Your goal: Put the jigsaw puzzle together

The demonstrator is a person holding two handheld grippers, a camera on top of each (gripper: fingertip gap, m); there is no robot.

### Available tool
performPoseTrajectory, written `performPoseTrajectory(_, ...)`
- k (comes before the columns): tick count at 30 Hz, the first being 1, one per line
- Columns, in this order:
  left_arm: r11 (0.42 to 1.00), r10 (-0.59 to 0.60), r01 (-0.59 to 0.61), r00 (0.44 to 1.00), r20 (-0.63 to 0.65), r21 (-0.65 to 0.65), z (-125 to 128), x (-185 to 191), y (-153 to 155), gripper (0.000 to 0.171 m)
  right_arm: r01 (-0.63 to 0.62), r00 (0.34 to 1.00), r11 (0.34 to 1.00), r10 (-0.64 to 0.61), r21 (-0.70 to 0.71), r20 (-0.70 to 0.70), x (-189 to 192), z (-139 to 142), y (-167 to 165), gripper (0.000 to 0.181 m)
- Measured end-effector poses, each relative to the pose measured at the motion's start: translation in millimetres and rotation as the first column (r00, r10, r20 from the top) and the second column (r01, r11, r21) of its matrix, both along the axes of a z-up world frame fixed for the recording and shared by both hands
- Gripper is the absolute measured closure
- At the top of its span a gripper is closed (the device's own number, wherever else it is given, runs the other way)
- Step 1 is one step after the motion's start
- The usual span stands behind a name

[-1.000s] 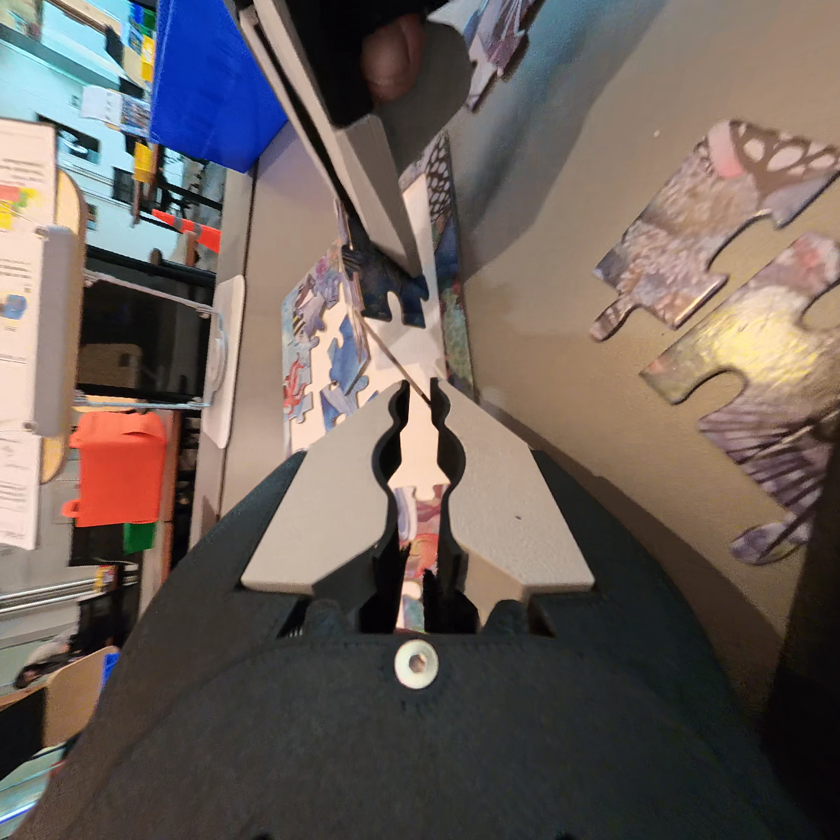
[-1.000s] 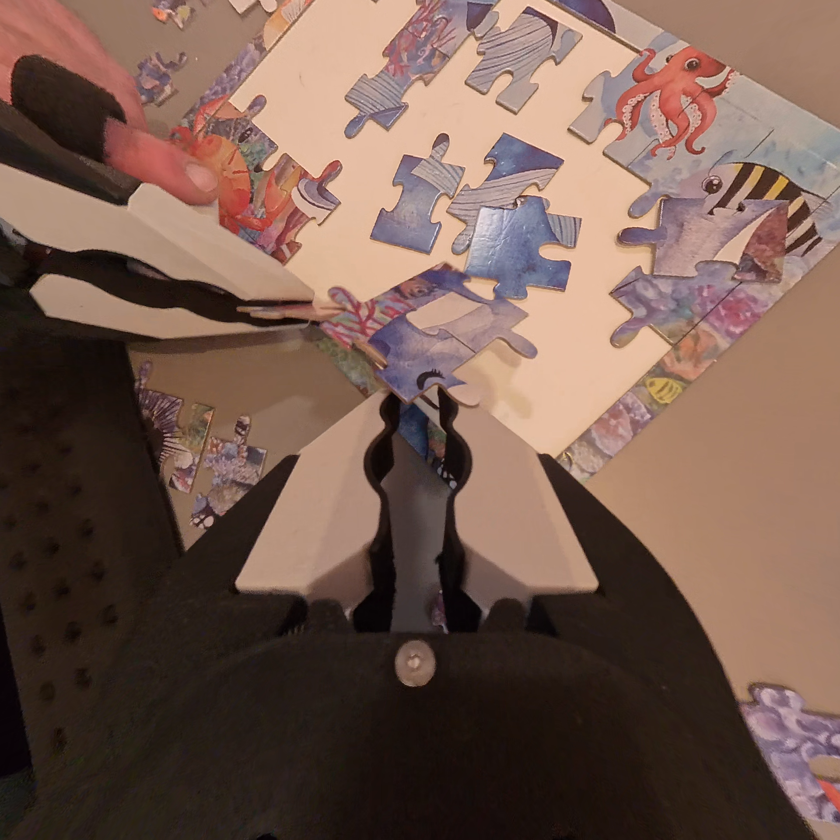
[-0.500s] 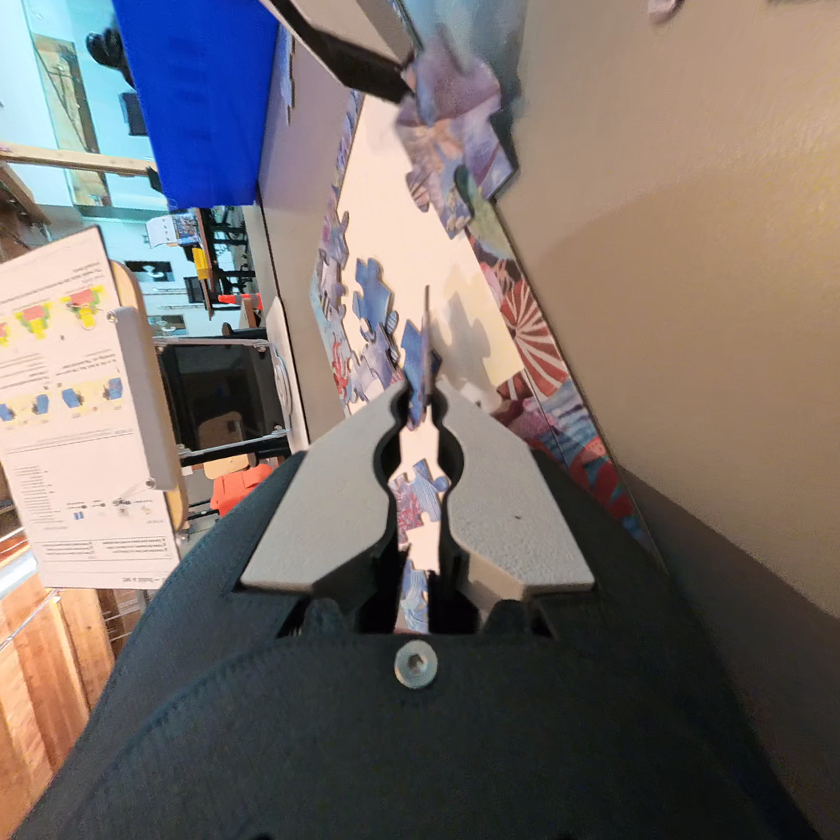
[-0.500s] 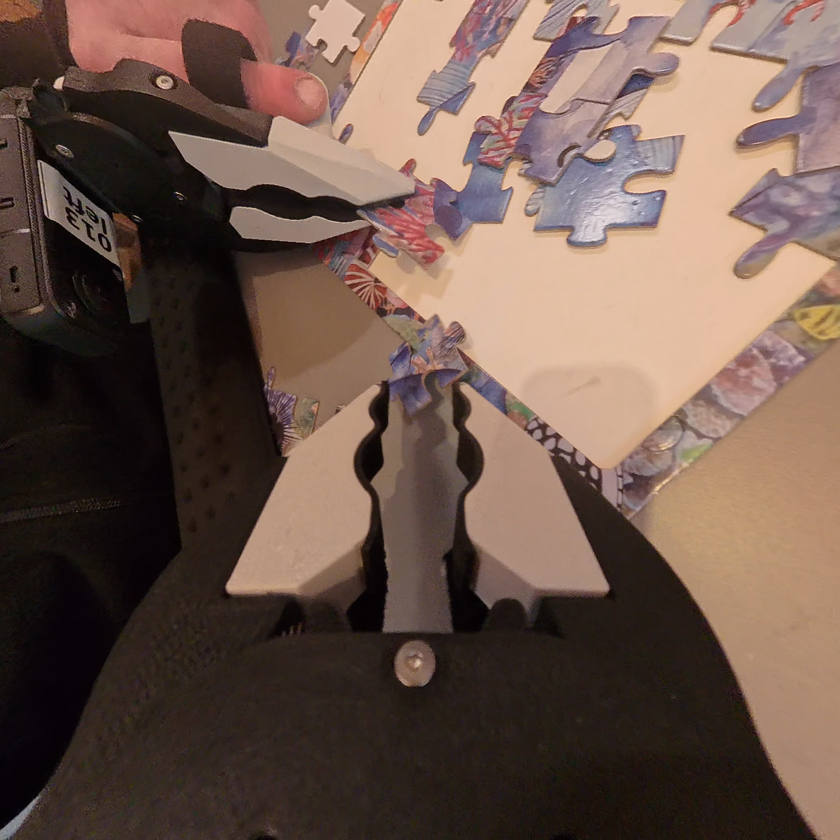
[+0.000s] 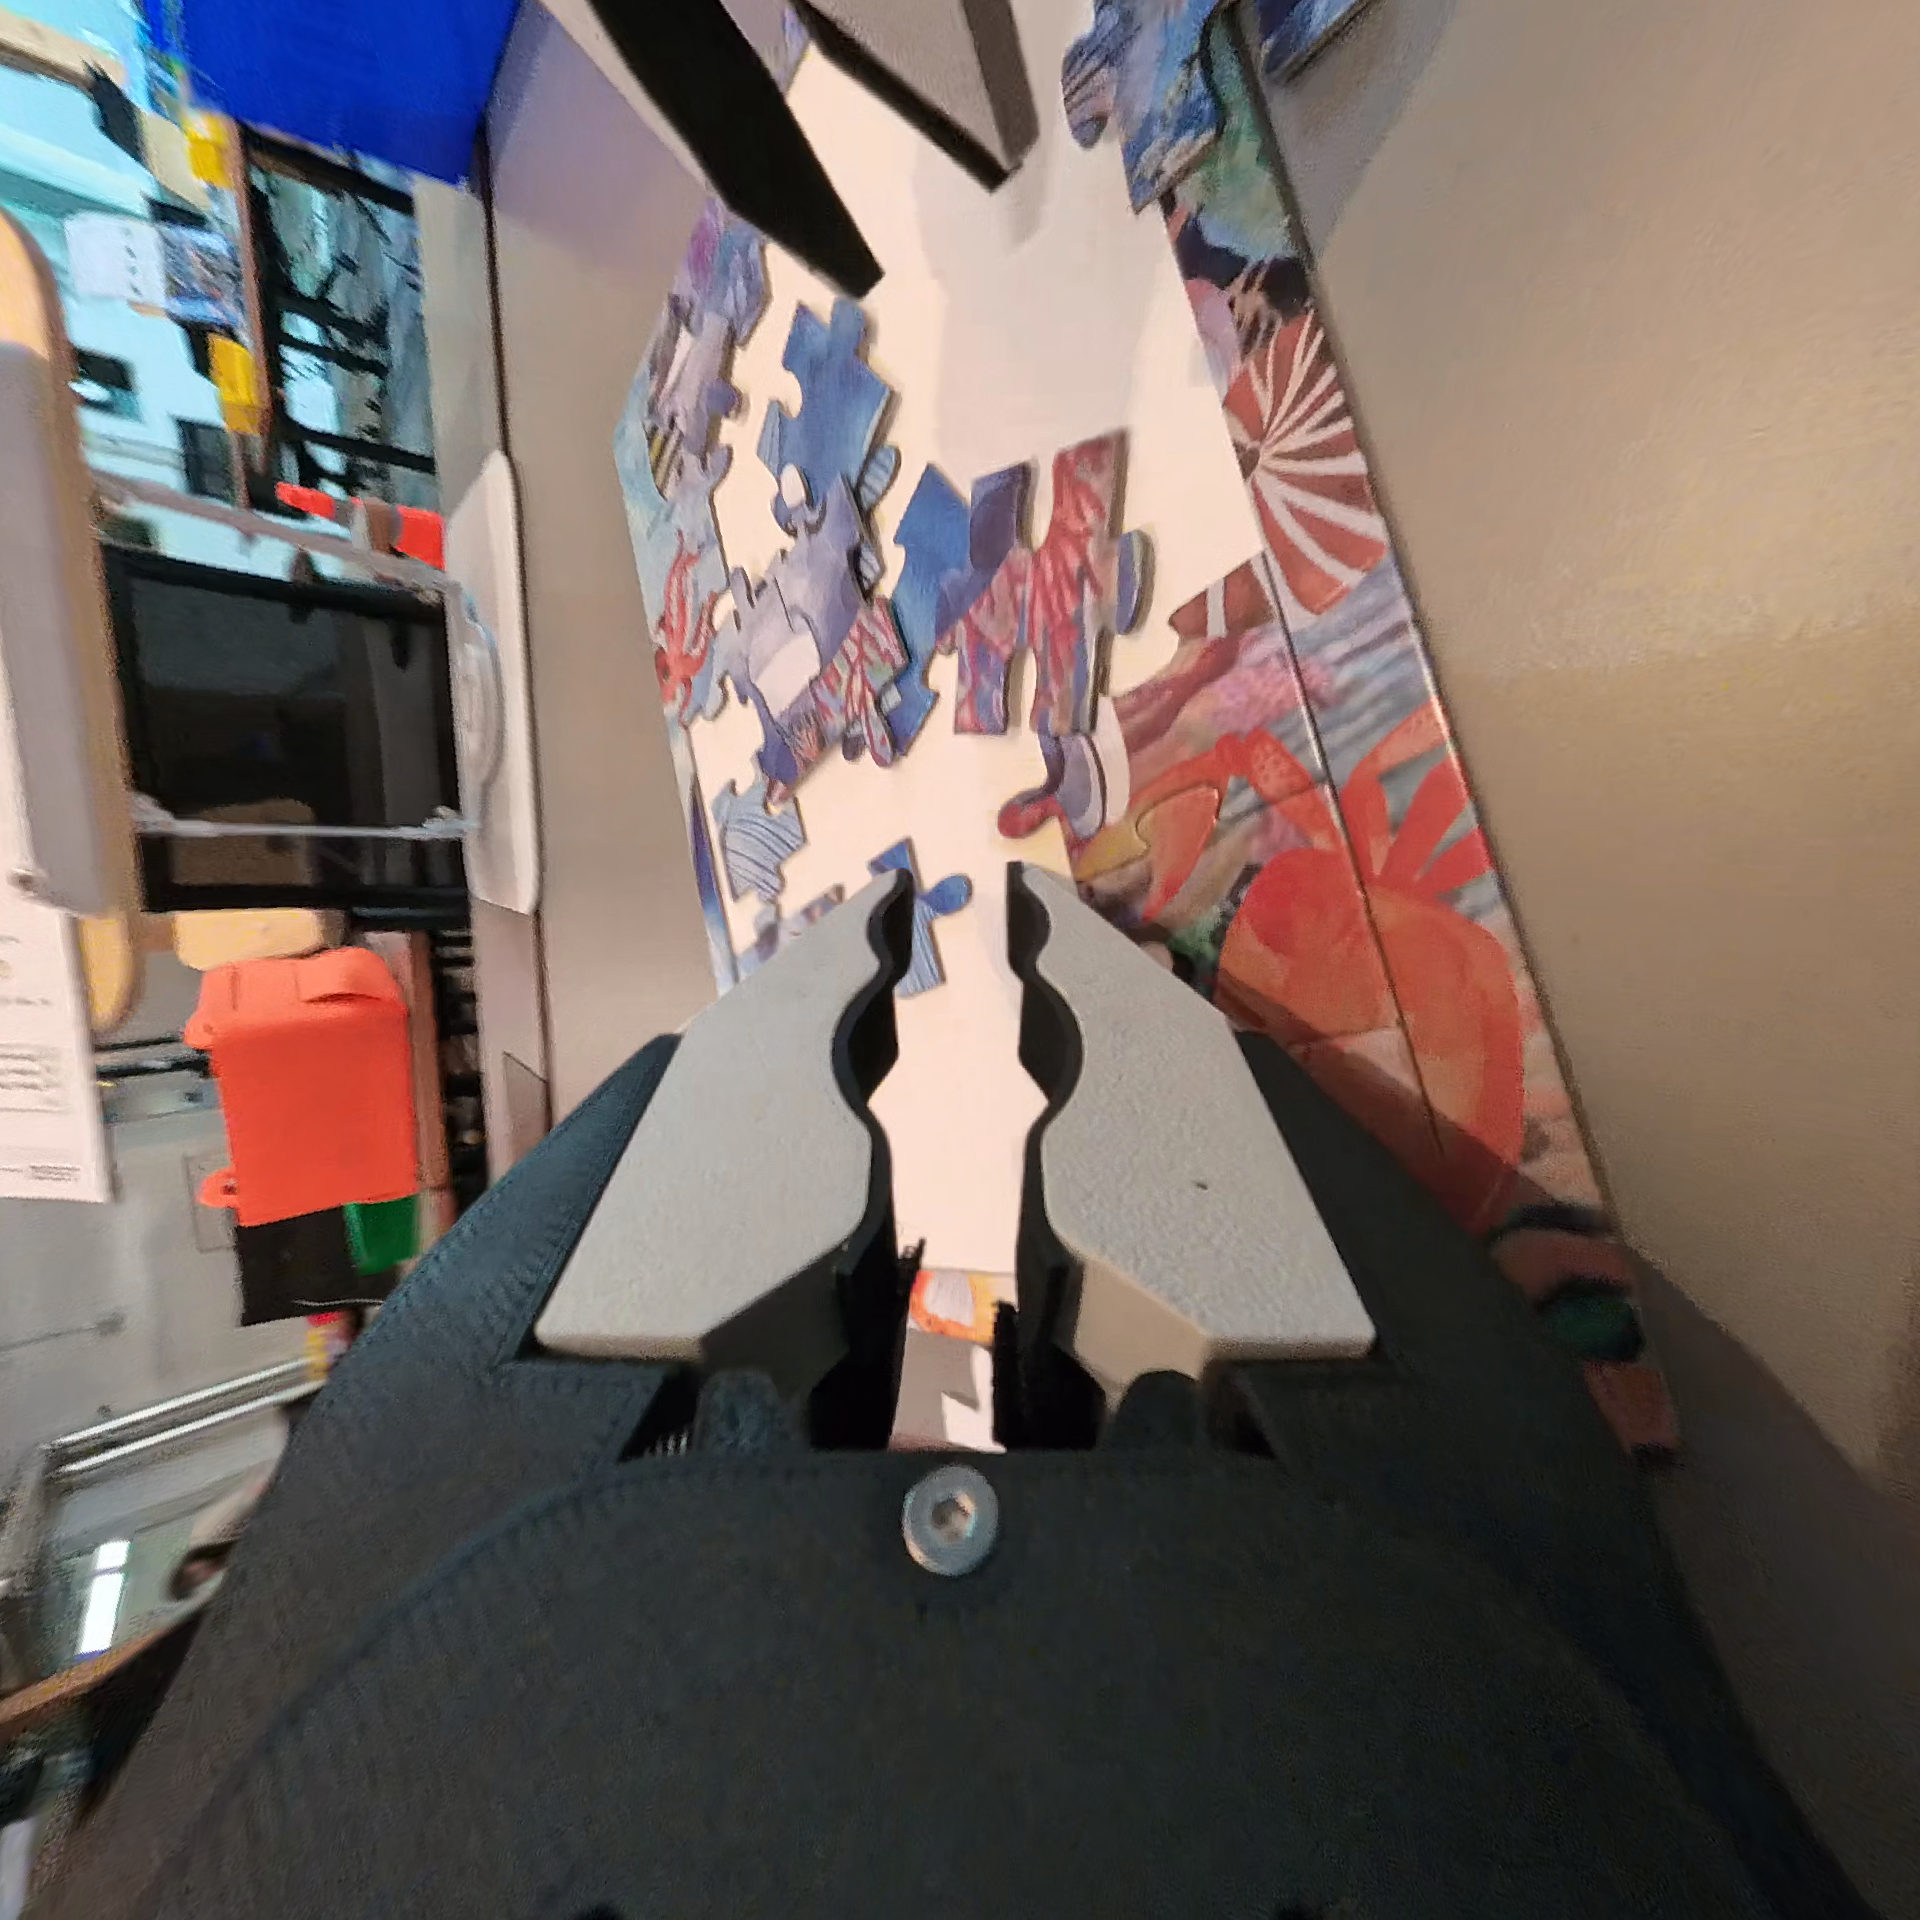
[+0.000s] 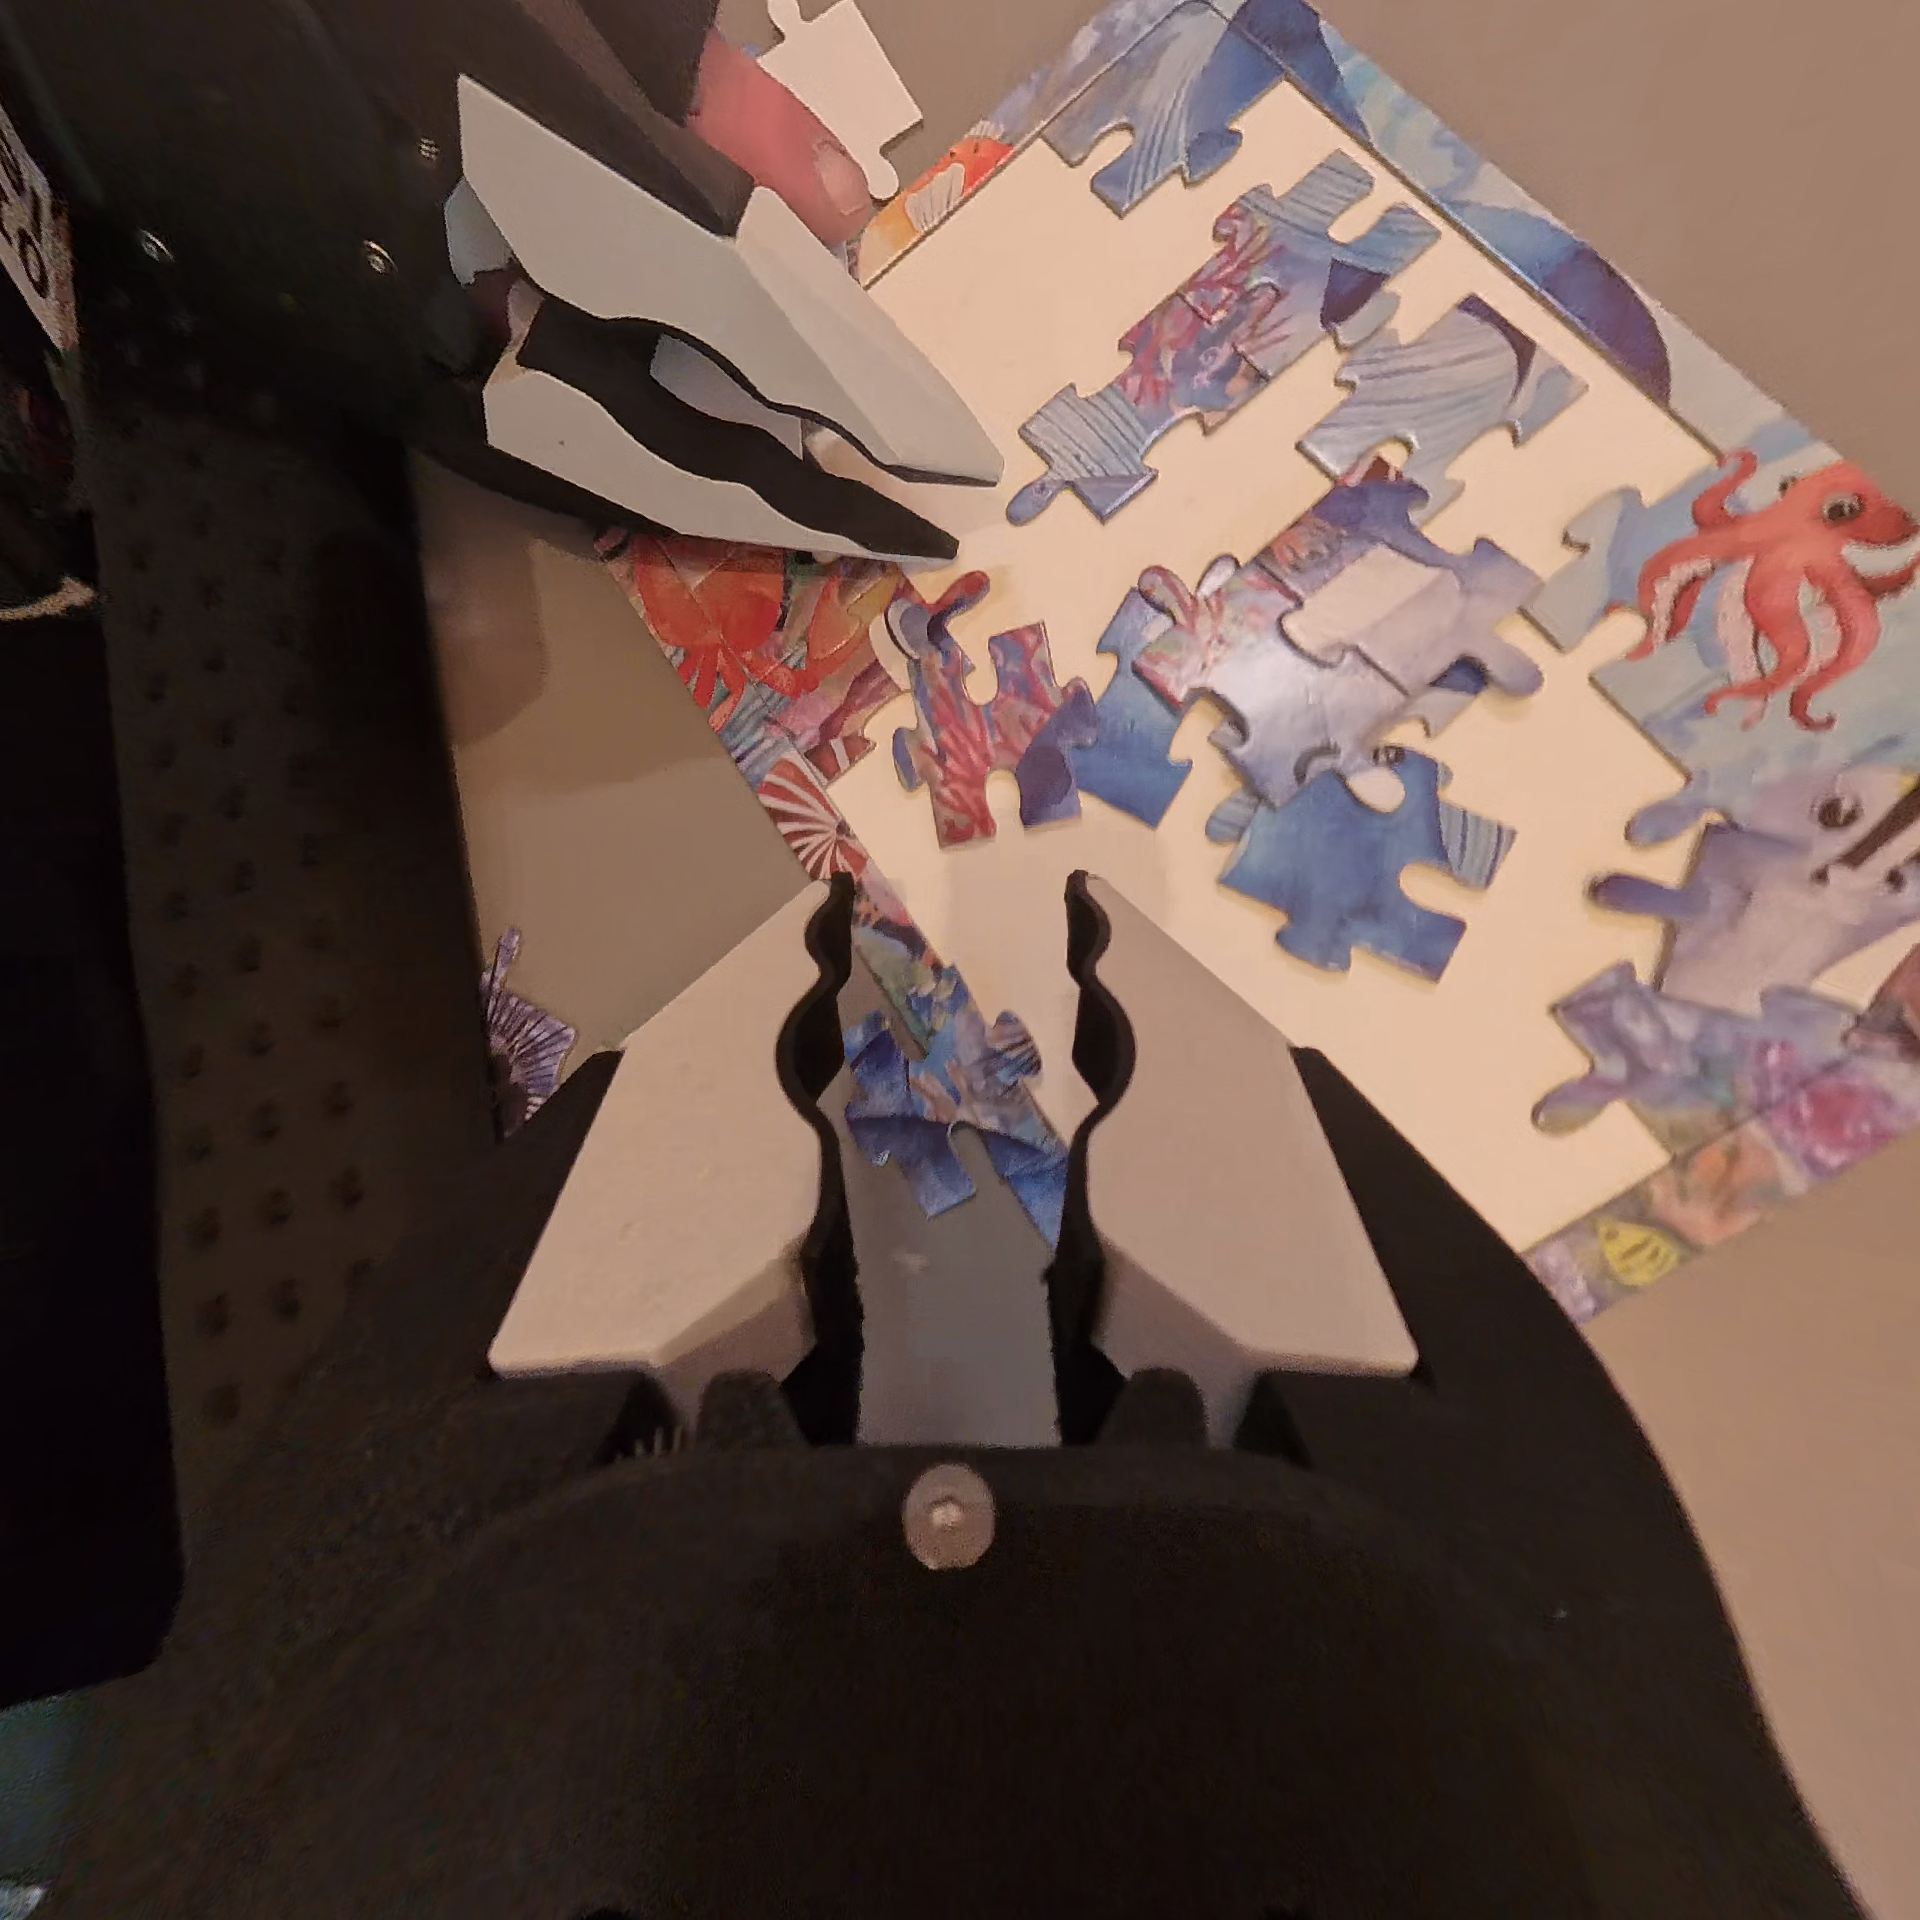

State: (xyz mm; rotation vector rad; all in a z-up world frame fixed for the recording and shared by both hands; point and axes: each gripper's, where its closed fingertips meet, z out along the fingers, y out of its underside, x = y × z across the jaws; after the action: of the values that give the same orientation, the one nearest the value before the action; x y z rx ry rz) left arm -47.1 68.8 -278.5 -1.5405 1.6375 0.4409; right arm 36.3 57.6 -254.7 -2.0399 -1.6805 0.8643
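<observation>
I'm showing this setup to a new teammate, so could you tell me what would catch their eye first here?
Probably the red octopus at the puzzle tray's right edge, then the orange crab at its left border under the left gripper. Loose blue pieces lie scattered on the cream middle, and both grippers hang open and empty, the right gripper near the lower edge.

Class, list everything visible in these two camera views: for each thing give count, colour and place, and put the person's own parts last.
Puzzle tray: one, cream inside with sea-picture border, on the table.
Loose pieces: several, mostly blue and purple, scattered inside the tray.
Red coral piece: one, beside the crab border.
Face-down piece: one, white, off the tray's far corner.
Table: one, beige.
Orange box: one, background.
Left gripper: open, empty.
Right gripper: open, empty.
</observation>
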Motion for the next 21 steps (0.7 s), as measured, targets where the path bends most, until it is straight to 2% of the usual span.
performPoseTrajectory(2, 0.995, 0.024, -0.019, 0.998, 0.053, -0.094, -4, -2, -6, 0.162, -0.037, 0.999, 0.999, 0.036, 0.021, 0.040, -9, -4, 3, 0.141)
performPoseTrajectory(5, 0.970, 0.018, 0.026, 0.984, 0.178, -0.240, -2, 10, -21, 0.159, -0.090, 0.990, 0.996, 0.087, 0.026, 0.109, -17, -16, 7, 0.145)
performPoseTrajectory(8, 0.956, 0.021, 0.045, 0.976, 0.219, -0.291, -1, 14, -25, 0.156, -0.118, 0.982, 0.992, 0.111, 0.036, 0.153, -22, -27, 11, 0.147)
performPoseTrajectory(13, 0.948, 0.059, 0.032, 0.961, 0.272, -0.317, -4, 16, -21, 0.163, -0.158, 0.981, 0.987, 0.154, 0.021, 0.115, -30, -27, 4, 0.142)
performPoseTrajectory(18, 0.950, 0.072, 0.017, 0.959, 0.273, -0.310, -5, 19, -16, 0.168, -0.173, 0.979, 0.985, 0.171, 0.003, 0.112, -27, -30, 0, 0.162)
performPoseTrajectory(21, 0.950, 0.078, 0.014, 0.957, 0.279, -0.312, -6, 23, -15, 0.171, -0.194, 0.974, 0.981, 0.194, -0.012, 0.115, -25, -30, -6, 0.168)
